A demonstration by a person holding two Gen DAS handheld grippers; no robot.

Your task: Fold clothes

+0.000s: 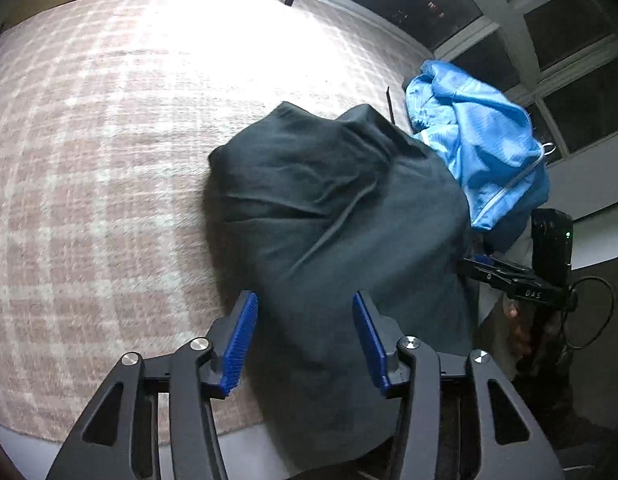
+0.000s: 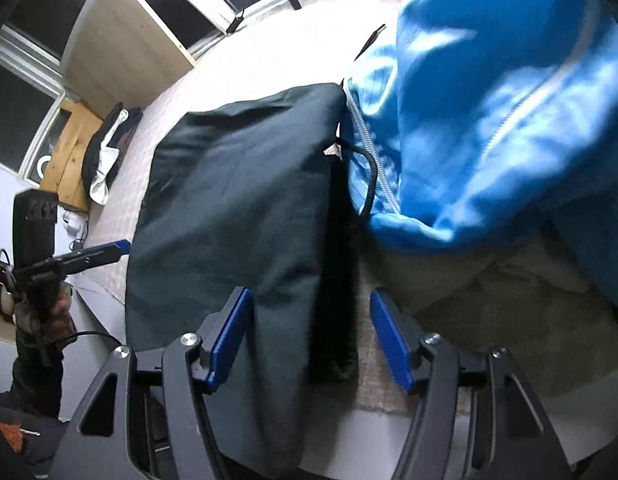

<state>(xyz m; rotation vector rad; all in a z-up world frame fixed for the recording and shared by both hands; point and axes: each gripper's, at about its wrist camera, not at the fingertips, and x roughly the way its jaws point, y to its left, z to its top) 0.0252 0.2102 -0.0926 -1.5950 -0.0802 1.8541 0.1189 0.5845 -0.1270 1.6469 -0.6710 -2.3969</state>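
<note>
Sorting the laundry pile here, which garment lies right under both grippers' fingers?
The dark green garment, folded on the pink plaid blanket. The bright blue zip jacket lies crumpled farther off, beside it.

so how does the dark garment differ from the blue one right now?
Colour: the dark green garment is plain and matte; the blue jacket is bright, shiny, with a pale zip.
Pose: the dark green garment lies fairly flat with smooth faces; the blue jacket sits in a crumpled heap.
Place: the dark green garment lies between the open jaws of both the left gripper and right gripper; the blue jacket lies beyond them.
Shared: both rest on the pink checked blanket, side by side.
</note>
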